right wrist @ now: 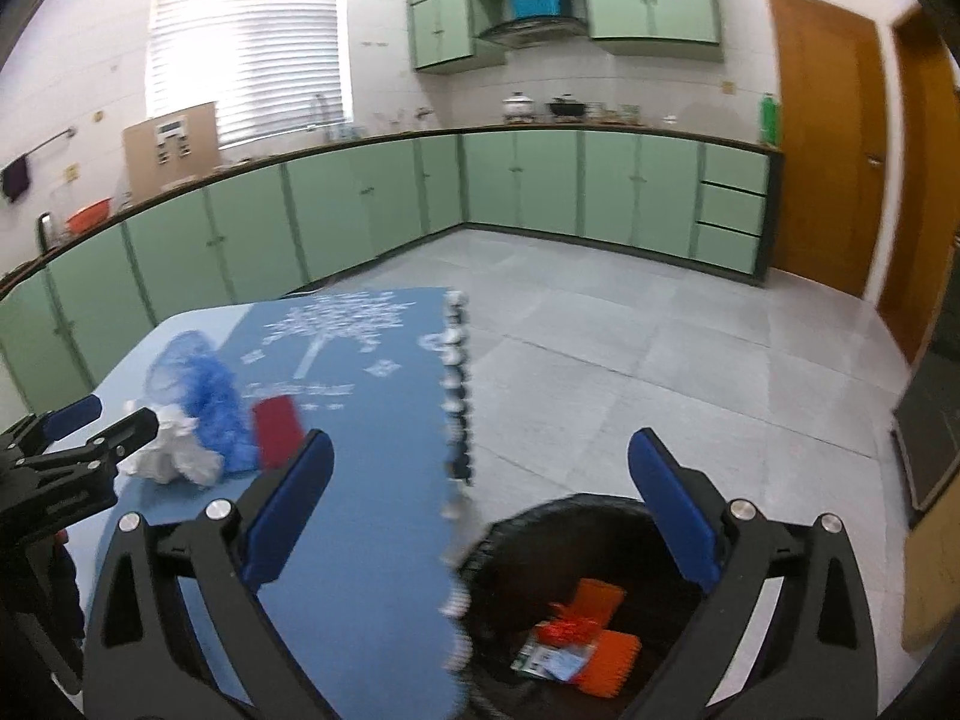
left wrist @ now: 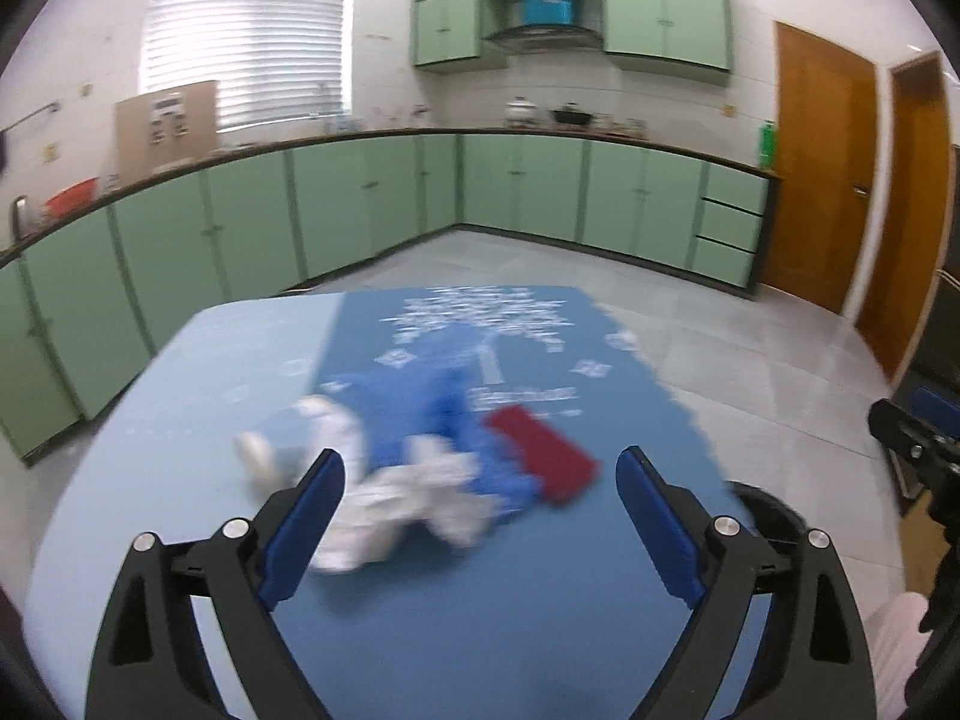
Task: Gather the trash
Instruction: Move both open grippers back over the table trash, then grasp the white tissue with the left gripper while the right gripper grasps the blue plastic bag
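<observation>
The left tongs [left wrist: 480,480] are gaping wide over white paper [left wrist: 396,504]. The right tongs [right wrist: 480,468] are hanging open above the bin [right wrist: 510,546]

The left gripper [left wrist: 480,480] is held level, its blue-padded fingers [left wrist: 303,525] spread wide with nothing between them. The right gripper [right wrist: 480,462] sits to its right, also level, jaws wide apart and empty, with the left one visible at its near left

Motion blur smears the white crumpled paper [left wrist: 408,504] and blue plastic bag [left wrist: 444,414]; the bin [right wrist: 540,540] is cut off below.
</observation>
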